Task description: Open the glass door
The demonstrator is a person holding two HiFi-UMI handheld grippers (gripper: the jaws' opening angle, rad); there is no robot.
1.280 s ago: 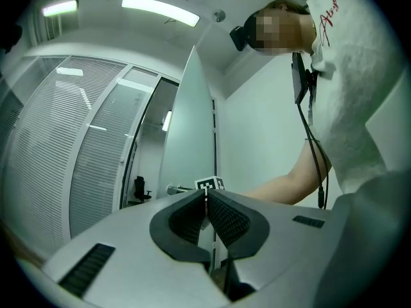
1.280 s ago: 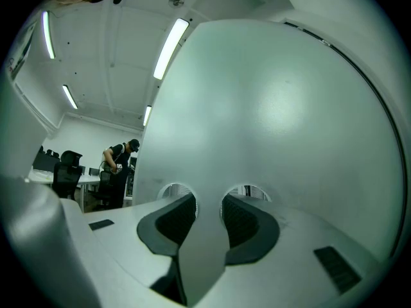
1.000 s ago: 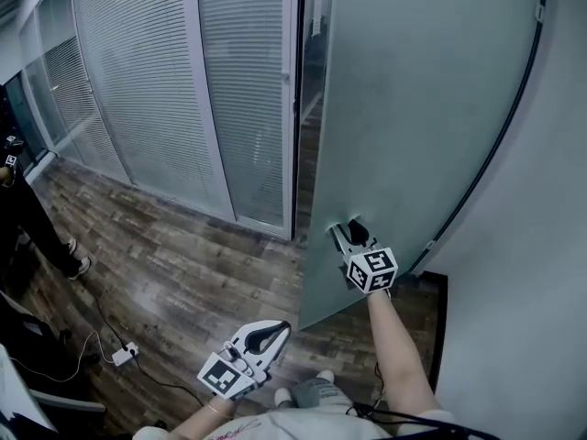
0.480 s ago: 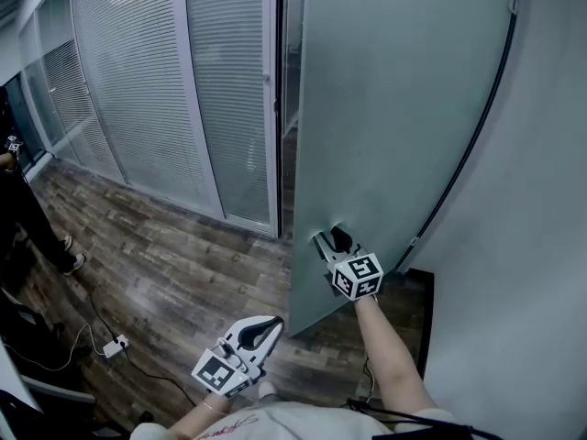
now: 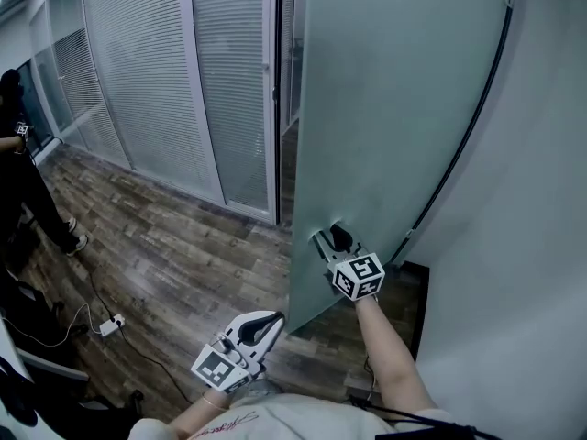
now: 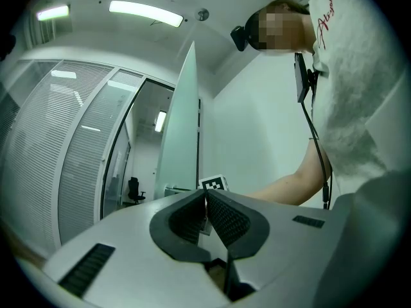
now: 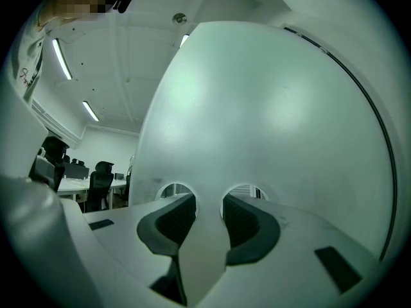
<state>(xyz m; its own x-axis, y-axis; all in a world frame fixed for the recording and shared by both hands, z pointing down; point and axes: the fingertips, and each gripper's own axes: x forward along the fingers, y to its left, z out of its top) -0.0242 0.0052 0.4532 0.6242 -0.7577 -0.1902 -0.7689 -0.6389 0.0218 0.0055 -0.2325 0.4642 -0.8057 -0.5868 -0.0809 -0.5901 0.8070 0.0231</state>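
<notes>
- The glass door point(image 5: 394, 108) is a frosted panel. It stands swung away from the dark door frame point(image 5: 277, 90), and an open gap shows between the frame and the door's near edge.
- The door sits between the blind-covered glazed partition point(image 5: 138, 71) on the left and the plain wall point(image 5: 532, 246) on the right.
- The right gripper point(image 5: 330, 238) is at the door's near edge, arm extended toward the panel.
- In the right gripper view, two round cut-outs point(image 7: 174, 190) pierce the door point(image 7: 257, 108) side by side. One jaw of the right gripper point(image 7: 209, 201) passes into each cut-out, and the jaws pinch the frosted strip between them.
- The left gripper point(image 5: 272, 321) hangs low, above the wood-pattern floor point(image 5: 183, 255) and well apart from the door.
- In the left gripper view, the jaws of the left gripper point(image 6: 206, 196) are pressed together at the tips with nothing between them.
- A person in dark clothing point(image 5: 23, 181) stands at the far left, and a power strip point(image 5: 110, 324) lies on the floor nearby.
</notes>
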